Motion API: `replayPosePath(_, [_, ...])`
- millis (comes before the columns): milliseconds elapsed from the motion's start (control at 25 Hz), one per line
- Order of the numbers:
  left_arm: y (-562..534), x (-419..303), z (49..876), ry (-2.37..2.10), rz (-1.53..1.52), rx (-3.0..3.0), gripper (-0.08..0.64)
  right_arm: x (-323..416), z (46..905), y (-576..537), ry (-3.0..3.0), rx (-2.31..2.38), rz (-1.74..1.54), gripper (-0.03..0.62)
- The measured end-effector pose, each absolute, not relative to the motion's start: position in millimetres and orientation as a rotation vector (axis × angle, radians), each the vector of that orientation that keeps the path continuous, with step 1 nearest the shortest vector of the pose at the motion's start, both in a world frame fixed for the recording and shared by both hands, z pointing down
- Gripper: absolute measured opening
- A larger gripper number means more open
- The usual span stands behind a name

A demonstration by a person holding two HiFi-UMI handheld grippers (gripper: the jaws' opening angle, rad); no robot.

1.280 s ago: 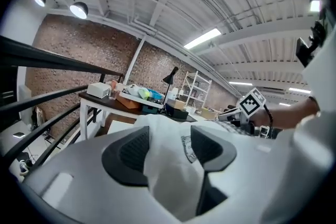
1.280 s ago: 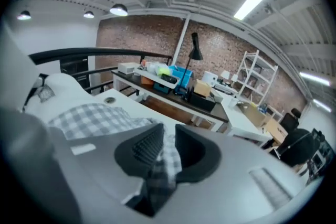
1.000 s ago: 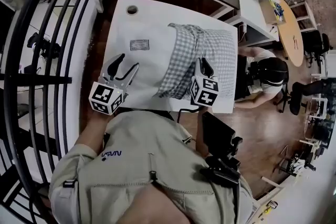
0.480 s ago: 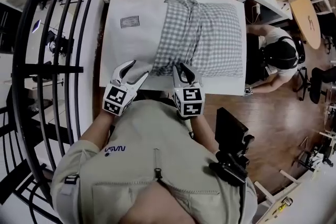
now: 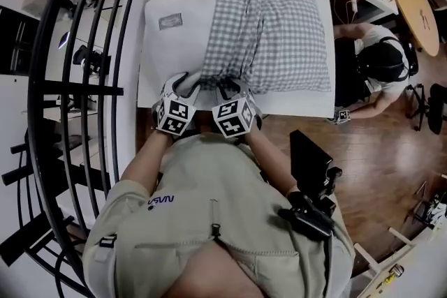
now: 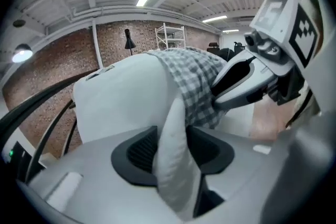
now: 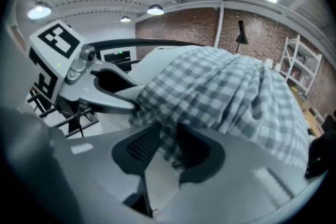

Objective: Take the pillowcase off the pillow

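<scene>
Checked pillowcase [image 5: 286,38] lies on the white worktop [image 5: 174,45], covering nearly all of the pillow inside it and rucked into a ridge along its left side. Both tongs sit at the near edge, at the case's left corner, just beside each other.

Left tongs [image 5: 185,86]: jaws have just been closing and look pinched on a white fold [image 6: 176,155], likely the pillow's bare corner, though it could be case lining.

Right tongs [image 5: 234,88]: jaws have just been opening and stand fairly wide. Checked cloth sits between them but is not yet clamped.

Progress: early. Judging by the layout, 1 anchor grip is on and the case grip is being set. No real stripping shows. Left to do: clamp the checked cloth, hold the white end, drag the case off along the pillow's length, and separate the 2.
</scene>
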State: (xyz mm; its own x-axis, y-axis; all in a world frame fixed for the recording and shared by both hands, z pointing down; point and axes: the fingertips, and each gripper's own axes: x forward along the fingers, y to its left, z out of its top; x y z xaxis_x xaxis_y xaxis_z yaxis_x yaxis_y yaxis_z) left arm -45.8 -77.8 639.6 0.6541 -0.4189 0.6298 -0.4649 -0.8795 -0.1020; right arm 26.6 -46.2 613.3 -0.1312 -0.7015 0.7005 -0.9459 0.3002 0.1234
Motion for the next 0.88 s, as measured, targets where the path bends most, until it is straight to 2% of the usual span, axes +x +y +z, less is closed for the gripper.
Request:
replayPosePath(40, [-80, -47, 640, -0.750, 1.056, 2.807, 0.150, 29, 616, -49, -1.861, 1.482, 0.438, 0.056])
replayPosePath(80, [-81, -47, 634, -0.739, 1.054, 2.830, 0.111, 30, 614, -51, -1.839, 1.501, 0.422, 0.025])
replayPosePath(160, [-77, -46, 614, -0.699, 1.003, 2.887, 0.047, 30, 598, -48, -1.832, 1.550, 0.405, 0.015])
replayPosePath(360, [-83, -53, 567, -0.634, 0.809, 2.961, 0.028, 50, 555, -36, -1.725, 1.761, 0.344, 0.012])
replayPosePath(640, [-117, -71, 532, -0.626, 0.692, 2.996, 0.026, 155, 534, 10, -1.417, 1.993, 0.356, 0.013])
replayPosePath(880, [-127, -87, 555, -0.642, 0.641, 2.863, 0.025, 193, 566, 17, -1.302, 1.981, 0.425, 0.014])
